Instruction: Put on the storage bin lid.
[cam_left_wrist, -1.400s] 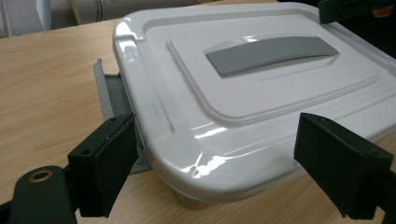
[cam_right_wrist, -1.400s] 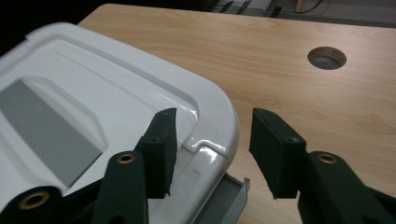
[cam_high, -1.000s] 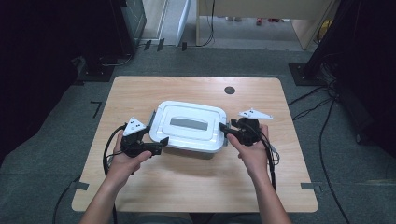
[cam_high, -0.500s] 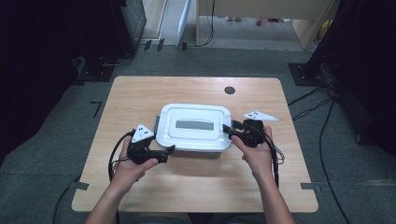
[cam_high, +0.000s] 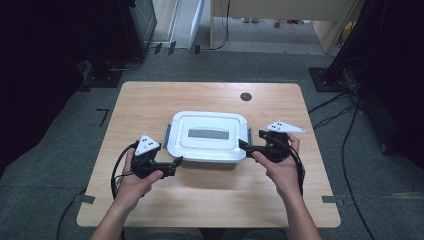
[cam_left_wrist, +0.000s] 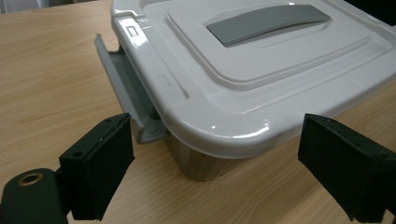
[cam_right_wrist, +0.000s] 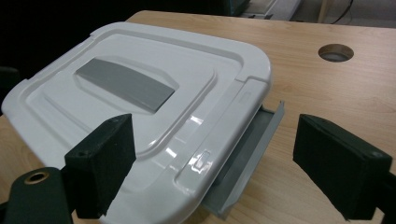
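Note:
A white plastic box with a lid (cam_high: 207, 136) and a grey handle inset (cam_high: 208, 133) sits mid-table. Its grey end latches (cam_left_wrist: 122, 86) (cam_right_wrist: 246, 156) hang out, away from the lid. My left gripper (cam_high: 174, 165) is open near the box's near-left corner, and that corner (cam_left_wrist: 219, 140) lies between the spread jaws without touching them. My right gripper (cam_high: 245, 146) is open at the box's right end. In the right gripper view the lid's edge (cam_right_wrist: 187, 177) and right latch lie between its jaws, with no contact visible.
The wooden table (cam_high: 150, 100) has a round cable hole (cam_high: 245, 96) at the back right, also seen as the hole (cam_right_wrist: 335, 52). Cables (cam_high: 116, 175) trail from both grippers toward the near edge. Dark equipment and cables stand on the floor around the table.
My left gripper has drawn back from the box's left end toward the near edge, ending by the near-left corner. The right gripper and the box have barely shifted.

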